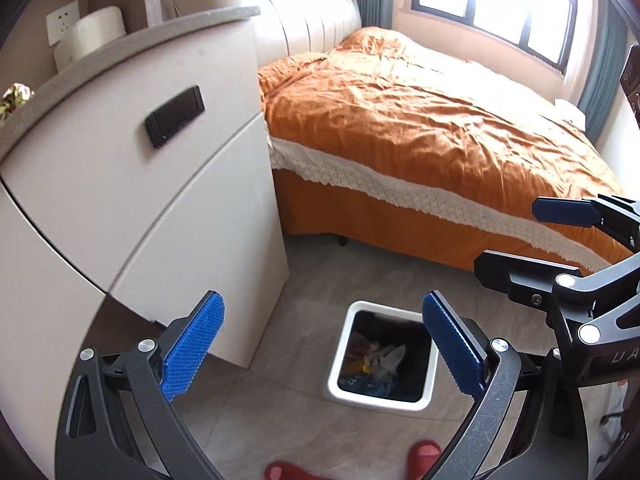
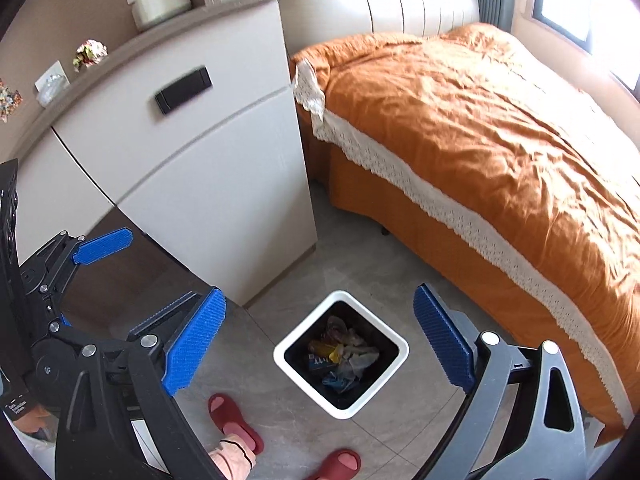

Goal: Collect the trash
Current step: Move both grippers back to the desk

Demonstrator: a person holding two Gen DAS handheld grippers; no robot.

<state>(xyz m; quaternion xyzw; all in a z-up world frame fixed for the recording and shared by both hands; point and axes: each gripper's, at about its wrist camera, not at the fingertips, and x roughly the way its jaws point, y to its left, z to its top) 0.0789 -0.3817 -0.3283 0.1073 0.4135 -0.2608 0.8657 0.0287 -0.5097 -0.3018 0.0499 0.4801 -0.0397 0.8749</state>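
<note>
Red slippers [image 2: 236, 424] on the person's feet sit lowest in both views, on the grey tiled floor [image 2: 280, 328] just below the fingers. Both grippers hang above that floor with fingers spread wide and nothing between them: the left gripper [image 1: 324, 348] and the right gripper [image 2: 320, 348] are alike empty. Framed in the gap of each pair, down and slightly ahead, stands the white-rimmed trash bin [image 2: 400, 346] with its dark liner, upright and already holding crumpled wrappers and paper [image 2: 344, 356]. It lies a little toward the right finger in the left wrist view and nearly centred in the right wrist view, so the right hand seems marginally better lined up. No loose trash shows on the floor. Beyond the left fingers rises the white counter [image 2: 208, 168], carrying small crumpled items [image 2: 90, 53] that may be the next trash. Farther off, past the right fingers, lies the bed [image 2: 500, 128].
</note>
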